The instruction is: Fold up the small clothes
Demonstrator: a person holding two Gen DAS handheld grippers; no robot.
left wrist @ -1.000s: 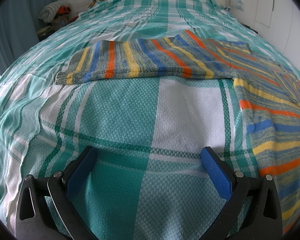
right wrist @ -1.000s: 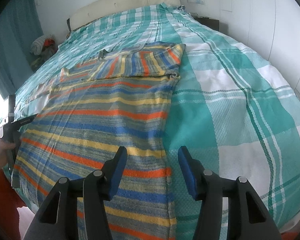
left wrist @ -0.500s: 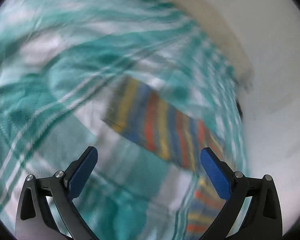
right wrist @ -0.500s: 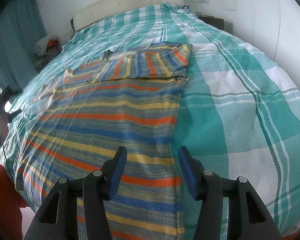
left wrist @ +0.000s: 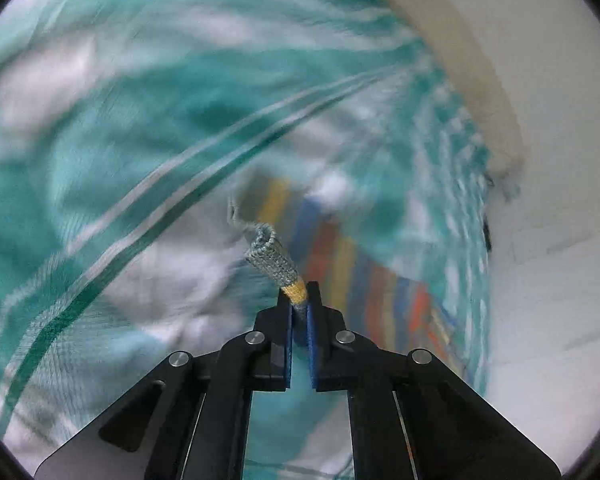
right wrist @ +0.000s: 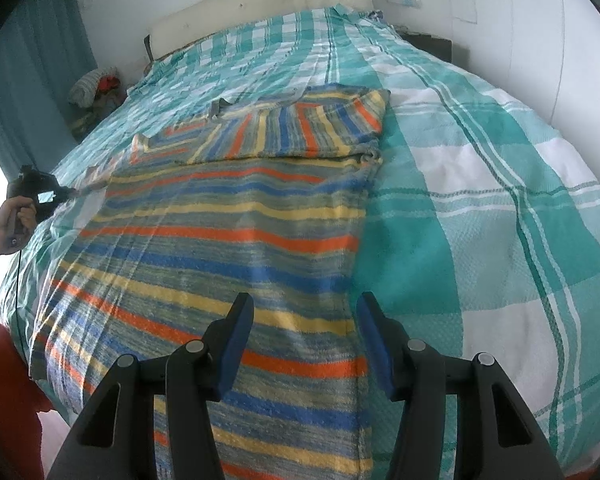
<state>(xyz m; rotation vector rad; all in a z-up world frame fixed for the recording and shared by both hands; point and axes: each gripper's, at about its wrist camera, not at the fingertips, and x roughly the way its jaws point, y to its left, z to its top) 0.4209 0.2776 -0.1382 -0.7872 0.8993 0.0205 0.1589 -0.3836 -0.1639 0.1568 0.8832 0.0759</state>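
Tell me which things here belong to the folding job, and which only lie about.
Belong to the job:
- striped knitted sweater, one sleeve already folded across
- left gripper, shut on the sleeve cuff
- right gripper, open

Only lying about:
- teal checked bedspread
- bundle of clothes by the curtain

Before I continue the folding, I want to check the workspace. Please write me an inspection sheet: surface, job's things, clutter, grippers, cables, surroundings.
Surface: bed under a teal and white checked cover, slightly wrinkled.
Job's things: one striped sweater lying flat; one sleeve folded across the chest, the other sleeve's cuff pinched and lifted.
Clutter: small pile of clothes beside the bed, near the curtain.
Grippers: left gripper shut on the cuff; right gripper open above the sweater's hem, holding nothing.
Cables: thin dark cord hanging below the left hand.
Surroundings: cream headboard, white wall, teal curtain.
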